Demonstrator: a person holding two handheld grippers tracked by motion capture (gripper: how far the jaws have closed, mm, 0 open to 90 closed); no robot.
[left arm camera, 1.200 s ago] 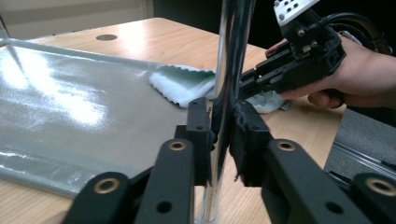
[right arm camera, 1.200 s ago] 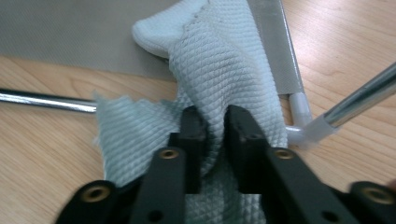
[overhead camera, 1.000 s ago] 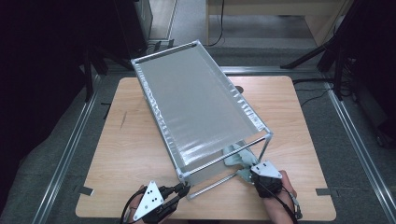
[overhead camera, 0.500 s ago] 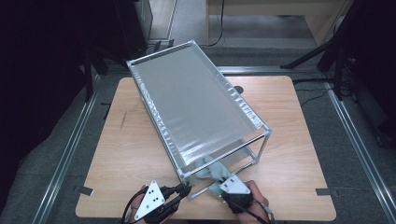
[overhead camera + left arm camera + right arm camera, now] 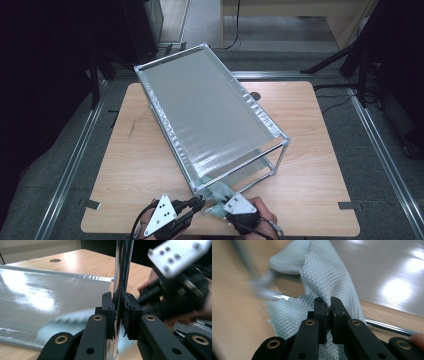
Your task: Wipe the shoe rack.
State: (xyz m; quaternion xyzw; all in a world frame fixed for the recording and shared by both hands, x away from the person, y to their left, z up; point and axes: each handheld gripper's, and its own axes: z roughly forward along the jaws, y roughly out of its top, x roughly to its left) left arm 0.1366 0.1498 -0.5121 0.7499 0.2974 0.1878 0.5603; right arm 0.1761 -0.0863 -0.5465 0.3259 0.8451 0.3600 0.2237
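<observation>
A metal-framed rack (image 5: 210, 120) with a silvery sheet top is standing aslant on the worktop (image 5: 125, 165), its near corner post (image 5: 122, 277) rising upright at the person's edge. The left gripper (image 5: 192, 206) is clamping that post; the right gripper (image 5: 329, 305), just beside it, is pinching a pale waffle-weave cloth (image 5: 324, 277) that is lying against the frame's lower bar.

The cloth (image 5: 329, 277) is pale mint with a fine diamond weave. Just beside it, the rack (image 5: 210, 117) has shiny chrome tubes and silver-grey glossy sheeting. Under the rack, the table (image 5: 320, 150) is light wood grain. Both grippers' jaws are matte black.
</observation>
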